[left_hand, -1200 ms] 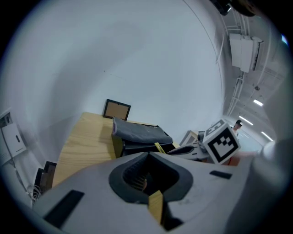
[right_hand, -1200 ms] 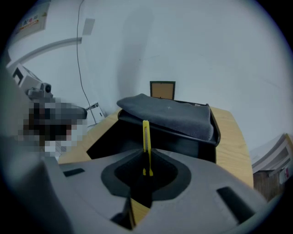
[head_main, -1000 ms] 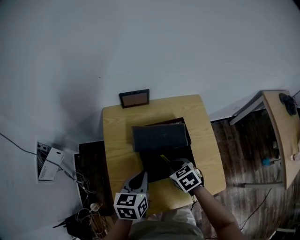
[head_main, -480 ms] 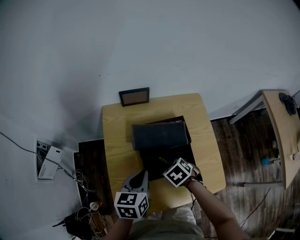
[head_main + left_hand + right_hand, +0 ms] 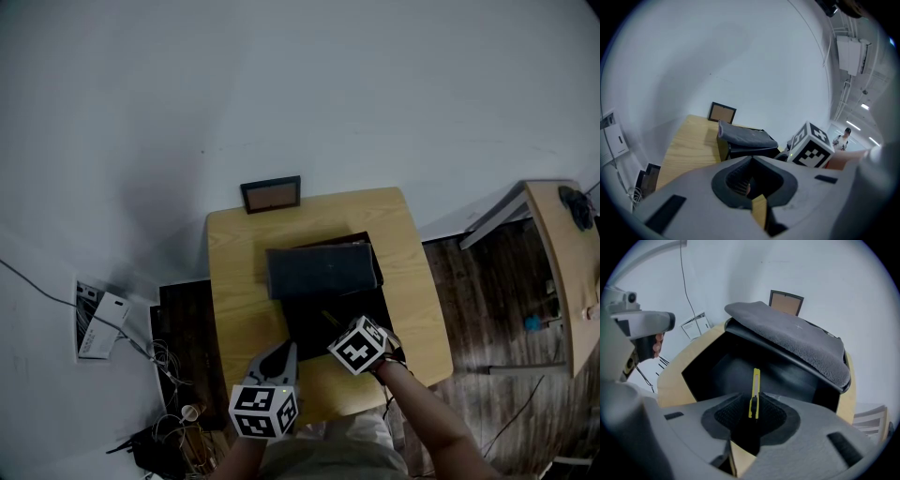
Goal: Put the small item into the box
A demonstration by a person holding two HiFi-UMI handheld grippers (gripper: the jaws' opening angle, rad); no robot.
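Grips the thin yellow item (image 5: 755, 389) edge-on in the right gripper (image 5: 753, 404), with jaws pinched close on its lower part and the rest standing out past the tips. Holds it over the open mouth of the black box (image 5: 705, 364), above the dark inside; cannot tell how far above the bottom. Finds the grey lid (image 5: 797, 341) thrown back at the far side, so meets nothing in the way down. Carries nothing in the left gripper (image 5: 751, 185): jaws together, nothing between them, hanging over the front of the tabletop (image 5: 689, 140) just beside the box's near corner. Has only a frame (image 5: 271, 194) beyond, at the tabletop's far edge against the wall, no part of the job. Stands, by judgement, well past halfway: item picked up, brought to the box, lid open. Leaves the lowering into the box, the parting of the jaws, and the drawing back clear of the rim. Calls for a gentle descent, since so slim a piece, held by one end, may well tip or cling to a pad on release. Says nothing in the task about shutting the lid, so probably ends with the drop.
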